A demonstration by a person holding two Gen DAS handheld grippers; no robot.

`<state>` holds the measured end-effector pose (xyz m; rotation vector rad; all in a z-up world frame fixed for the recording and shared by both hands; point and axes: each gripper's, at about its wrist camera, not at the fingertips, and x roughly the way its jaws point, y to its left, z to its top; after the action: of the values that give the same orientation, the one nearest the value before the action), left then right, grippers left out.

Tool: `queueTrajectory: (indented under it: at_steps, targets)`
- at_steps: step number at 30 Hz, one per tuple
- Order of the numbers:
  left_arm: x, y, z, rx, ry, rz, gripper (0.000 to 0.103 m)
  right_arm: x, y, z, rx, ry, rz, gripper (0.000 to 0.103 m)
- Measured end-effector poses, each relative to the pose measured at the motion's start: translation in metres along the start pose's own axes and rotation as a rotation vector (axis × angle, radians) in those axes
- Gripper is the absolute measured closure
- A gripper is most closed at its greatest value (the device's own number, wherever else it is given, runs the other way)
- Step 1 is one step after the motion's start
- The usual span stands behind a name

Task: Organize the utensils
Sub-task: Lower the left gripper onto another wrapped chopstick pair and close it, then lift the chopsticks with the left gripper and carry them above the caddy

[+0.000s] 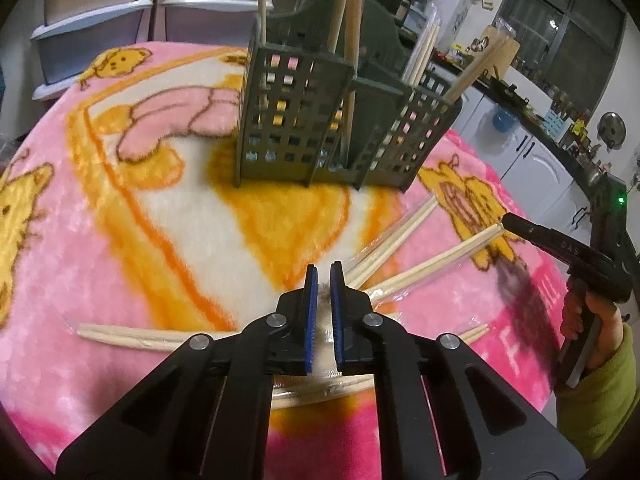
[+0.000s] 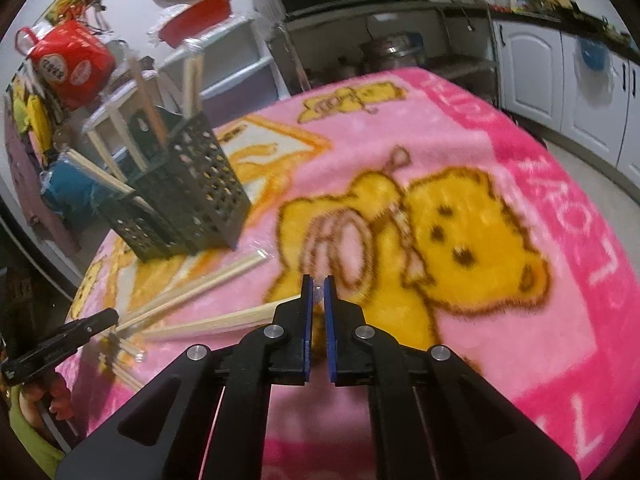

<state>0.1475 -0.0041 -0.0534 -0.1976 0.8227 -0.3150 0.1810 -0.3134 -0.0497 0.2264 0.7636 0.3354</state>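
A dark green slotted utensil holder [image 1: 320, 120] [image 2: 192, 200] stands on the pink bear blanket [image 1: 120, 220] with several wooden chopsticks upright in it. More chopstick pairs in clear wrappers lie in front of it. One wrapped pair [image 1: 432, 260] [image 2: 216, 322] stretches between both grippers. My left gripper [image 1: 324, 276] [image 2: 114, 314] is shut, with clear wrapper film pinched between its blue pads at the near end. My right gripper [image 2: 318, 284] [image 1: 505, 220] is shut on the film at the far end, just above the blanket.
Other wrapped pairs lie at the left [image 1: 132, 338], toward the holder [image 1: 388, 240] and under my left gripper [image 1: 320, 394]. Plastic drawers [image 1: 100, 20] stand behind the table. White kitchen cabinets [image 2: 532, 68] line the right side. A red bag [image 2: 72, 60] sits beyond the holder.
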Motion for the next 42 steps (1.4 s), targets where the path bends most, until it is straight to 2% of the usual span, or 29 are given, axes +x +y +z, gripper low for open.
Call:
queueTrajectory:
  at_steps: [12,28,42]
  targets:
    - [-0.025,-0.001,0.021,0.003,-0.098,0.003,0.099,-0.033,0.06,0.023,-0.166,-0.119,0.054,0.098]
    - [-0.072,0.007,0.051,-0.022,-0.254,0.02,0.1,-0.058,0.129,0.052,-0.327,-0.23,0.134,0.099]
    - [-0.113,-0.011,0.084,0.012,-0.406,-0.02,0.1,-0.076,0.158,0.074,-0.398,-0.323,0.162,0.099]
